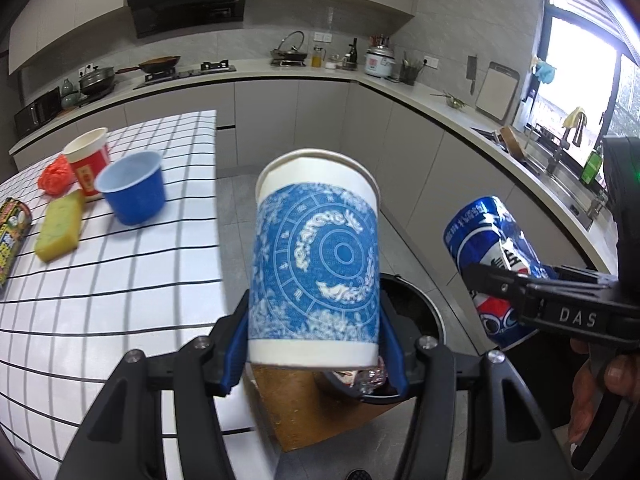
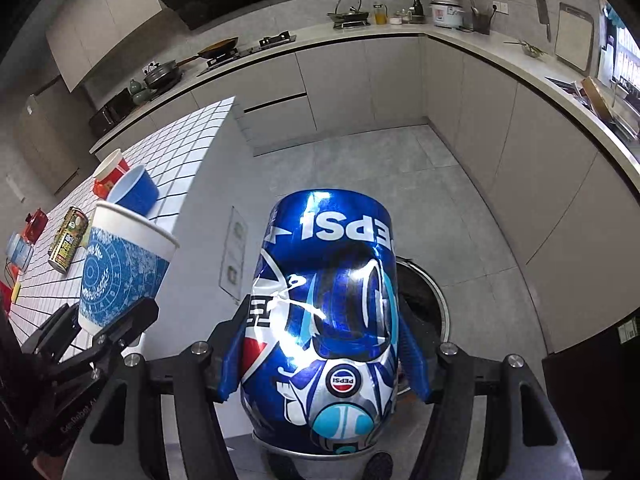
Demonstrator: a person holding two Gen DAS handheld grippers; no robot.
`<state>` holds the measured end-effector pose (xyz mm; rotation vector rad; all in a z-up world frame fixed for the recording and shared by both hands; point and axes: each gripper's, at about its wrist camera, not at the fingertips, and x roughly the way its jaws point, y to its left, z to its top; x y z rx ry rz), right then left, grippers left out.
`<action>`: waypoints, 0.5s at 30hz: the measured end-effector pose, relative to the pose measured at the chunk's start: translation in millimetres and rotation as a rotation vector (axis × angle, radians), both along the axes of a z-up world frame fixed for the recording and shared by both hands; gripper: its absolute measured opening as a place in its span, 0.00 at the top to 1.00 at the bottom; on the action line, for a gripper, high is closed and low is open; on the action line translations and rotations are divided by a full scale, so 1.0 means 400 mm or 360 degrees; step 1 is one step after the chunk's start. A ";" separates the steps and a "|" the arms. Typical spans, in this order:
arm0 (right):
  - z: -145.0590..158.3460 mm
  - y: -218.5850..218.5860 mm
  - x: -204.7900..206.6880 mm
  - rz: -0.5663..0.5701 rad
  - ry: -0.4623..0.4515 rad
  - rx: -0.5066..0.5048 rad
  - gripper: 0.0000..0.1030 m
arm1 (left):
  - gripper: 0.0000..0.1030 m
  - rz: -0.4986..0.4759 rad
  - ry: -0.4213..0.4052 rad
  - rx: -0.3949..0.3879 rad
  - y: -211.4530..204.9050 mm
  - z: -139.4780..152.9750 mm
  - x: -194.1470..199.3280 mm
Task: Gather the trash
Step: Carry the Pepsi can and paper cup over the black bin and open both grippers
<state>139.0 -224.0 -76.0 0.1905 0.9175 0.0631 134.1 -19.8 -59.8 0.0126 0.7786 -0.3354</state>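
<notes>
My left gripper is shut on a white paper cup with a blue pattern, held upright off the table's edge. A black round trash bin stands on the floor below and behind the cup, with foil scraps showing inside. To the right, my right gripper is shut on a dented blue Pepsi can. In the right wrist view the can fills the space between the fingers of the right gripper, above the bin. The cup and left gripper appear at left.
A table with a white grid cloth holds a blue bowl, a red paper cup, a yellow sponge, an orange crumpled bag and a tin. Kitchen counters ring the grey floor. A brown board lies beside the bin.
</notes>
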 end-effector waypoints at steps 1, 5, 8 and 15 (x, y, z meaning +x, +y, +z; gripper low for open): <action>-0.005 -0.013 -0.004 -0.0001 0.0004 -0.0004 0.36 | 0.44 -0.0004 0.0005 0.0001 -0.010 -0.004 0.000; -0.029 -0.068 -0.011 -0.0010 0.0020 -0.0008 0.36 | 0.44 -0.0014 0.0029 0.0008 -0.061 -0.024 -0.005; -0.058 -0.103 -0.007 0.0006 0.0042 -0.0021 0.36 | 0.44 -0.0013 0.0065 0.0006 -0.095 -0.047 -0.005; -0.152 -0.154 0.017 0.0100 0.0116 -0.0051 0.36 | 0.44 0.0012 0.0153 0.0000 -0.160 -0.107 -0.007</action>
